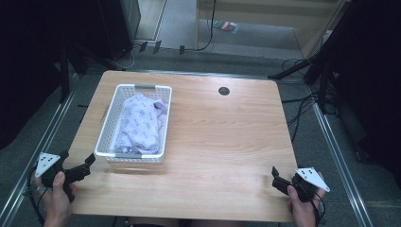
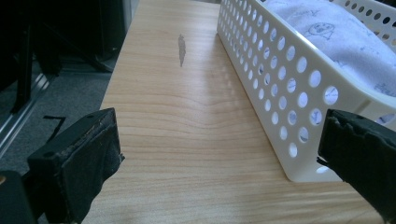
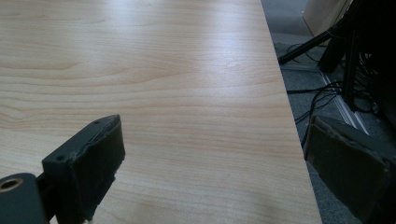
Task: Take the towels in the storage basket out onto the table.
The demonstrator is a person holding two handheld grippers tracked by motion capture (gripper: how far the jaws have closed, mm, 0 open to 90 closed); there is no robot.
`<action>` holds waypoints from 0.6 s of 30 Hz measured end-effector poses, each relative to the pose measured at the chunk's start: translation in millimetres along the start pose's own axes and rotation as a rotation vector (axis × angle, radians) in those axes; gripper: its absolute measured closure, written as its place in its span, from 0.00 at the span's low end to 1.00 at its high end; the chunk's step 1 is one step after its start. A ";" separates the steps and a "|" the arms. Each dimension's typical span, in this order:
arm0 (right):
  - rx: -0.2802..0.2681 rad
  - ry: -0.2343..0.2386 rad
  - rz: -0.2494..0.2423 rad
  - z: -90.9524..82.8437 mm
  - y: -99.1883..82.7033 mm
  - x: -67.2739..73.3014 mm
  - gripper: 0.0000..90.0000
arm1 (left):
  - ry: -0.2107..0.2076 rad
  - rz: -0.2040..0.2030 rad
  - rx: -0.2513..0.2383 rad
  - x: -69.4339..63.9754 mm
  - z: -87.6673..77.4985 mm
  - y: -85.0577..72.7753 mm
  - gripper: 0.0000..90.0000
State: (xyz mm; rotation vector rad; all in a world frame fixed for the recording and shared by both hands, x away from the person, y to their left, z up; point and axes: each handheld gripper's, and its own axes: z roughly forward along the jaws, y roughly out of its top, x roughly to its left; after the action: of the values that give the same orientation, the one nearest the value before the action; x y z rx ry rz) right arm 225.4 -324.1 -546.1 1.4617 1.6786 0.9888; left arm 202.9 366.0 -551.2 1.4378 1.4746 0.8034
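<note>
White basket [image 2: 289, 88] just beside left gripper's [image 2: 219, 158] spread jaws.

Table [image 1: 222, 137]: light wood-grain top.
Basket [image 1: 107, 124]: white, perforated, on table's left half.
Cloth [image 1: 139, 124]: pale lilac, printed, bundled inside basket.
Grommet [image 1: 224, 91]: dark, round, near far edge.

The high view looked down and forward over the table [image 1: 227, 137]. The left gripper view sat low beside the basket [image 2: 280, 93], sharing it; the right faced the table's right edge.
</note>
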 end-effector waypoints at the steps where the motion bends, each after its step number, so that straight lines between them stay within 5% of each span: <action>1: 0.000 0.003 0.000 0.1 0.0 -0.1 0.06 | 0.000 0.003 0.001 -0.2 -0.1 0.2 0.00; 7: 0.001 0.005 0.003 0.5 0.2 -0.3 0.06 | -0.011 -0.017 0.006 2.9 -2.9 2.9 0.00; 11: 0.002 0.007 0.003 0.8 0.4 -0.5 0.06 | -0.001 0.056 0.015 -1.2 -7.3 10.3 0.00; 18: 0.007 0.011 0.005 0.8 0.3 -0.6 0.06 | -0.057 0.078 0.009 -15.1 -16.9 31.6 0.00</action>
State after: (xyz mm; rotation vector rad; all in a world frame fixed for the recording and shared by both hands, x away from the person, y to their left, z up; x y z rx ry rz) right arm 226.2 -324.6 -546.1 1.4679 1.6889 0.9967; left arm 198.9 357.0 -513.6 1.5207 1.3879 0.7972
